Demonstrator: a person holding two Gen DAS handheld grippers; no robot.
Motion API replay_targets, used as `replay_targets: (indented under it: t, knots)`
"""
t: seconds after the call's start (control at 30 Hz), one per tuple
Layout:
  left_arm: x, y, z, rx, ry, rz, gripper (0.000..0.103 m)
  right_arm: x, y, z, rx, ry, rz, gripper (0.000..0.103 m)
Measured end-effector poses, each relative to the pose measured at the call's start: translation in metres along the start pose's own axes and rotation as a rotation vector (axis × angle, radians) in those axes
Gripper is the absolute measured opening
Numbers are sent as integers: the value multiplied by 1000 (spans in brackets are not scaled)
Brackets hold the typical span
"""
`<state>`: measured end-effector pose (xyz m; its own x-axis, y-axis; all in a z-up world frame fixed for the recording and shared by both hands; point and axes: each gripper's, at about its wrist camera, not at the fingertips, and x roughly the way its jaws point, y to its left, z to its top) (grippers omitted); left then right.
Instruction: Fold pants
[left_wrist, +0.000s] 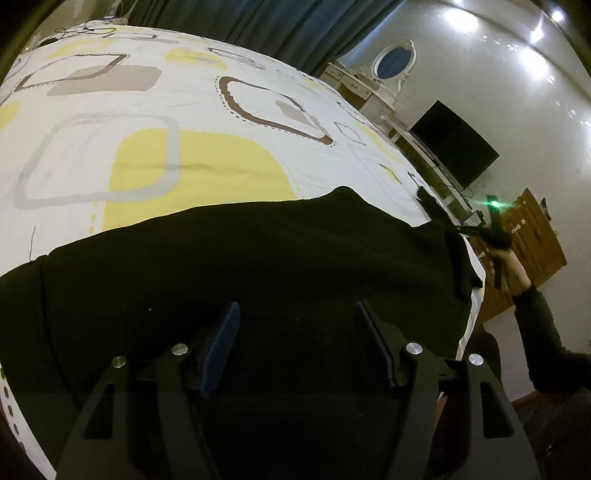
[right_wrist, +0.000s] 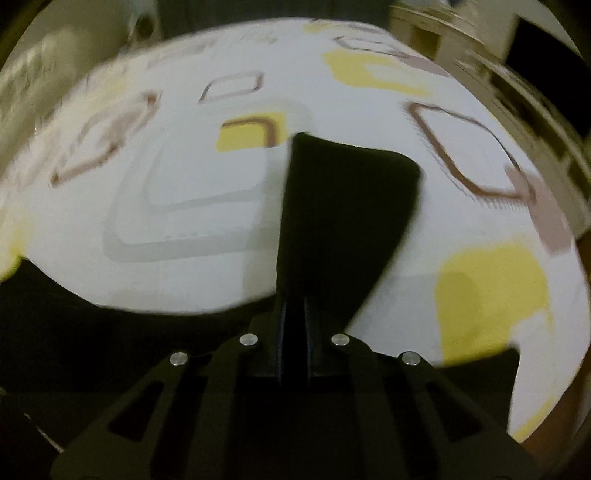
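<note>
Pants (left_wrist: 258, 266), black and soft, are lying across the near edge of the bed (left_wrist: 207, 110), stretching from its left side toward the right corner, where the cloth is bunching up and rising off the sheet. I am holding my left tongs (left_wrist: 295, 325) just above the middle of the dark cloth, with the two blue pads (left_wrist: 221, 339) standing well apart and nothing pinched between them. In my right hand (left_wrist: 513, 273), seen small beyond the right corner of the bed, I am gripping the other tool, and a strip of the black cloth is running up to it. Through the right wrist view, my right tongs (right_wrist: 295, 314) are closed tight on a fold of the pants (right_wrist: 343, 206), and that flap is standing up in front of the fingers, spreading wider toward its far end over the white sheet with yellow and brown squares (right_wrist: 192, 206). This view is blurred. Dark curtains (left_wrist: 295, 26) are hanging beyond the far edge of the bed.
</note>
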<state>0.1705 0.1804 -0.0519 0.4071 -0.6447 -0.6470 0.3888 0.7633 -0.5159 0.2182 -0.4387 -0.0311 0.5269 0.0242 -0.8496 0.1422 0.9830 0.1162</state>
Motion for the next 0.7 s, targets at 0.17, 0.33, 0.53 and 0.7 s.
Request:
replay_targets:
  t: [0.17,0.33,0.53,0.7]
  knots:
    - [1,0,0,-3,-3,-2,65,-20,-63,-48,212,-50,89,8]
    - [1,0,0,-3,1,6,65,-23,-108,-97,409,-82,213,19]
    - [0,0,0,-5,-3,3,67,-56,-140,-120,616,-263,248,63]
    - [0,1,0,-8,-6,4,67,-40,-161,-111,715,-260,355,60]
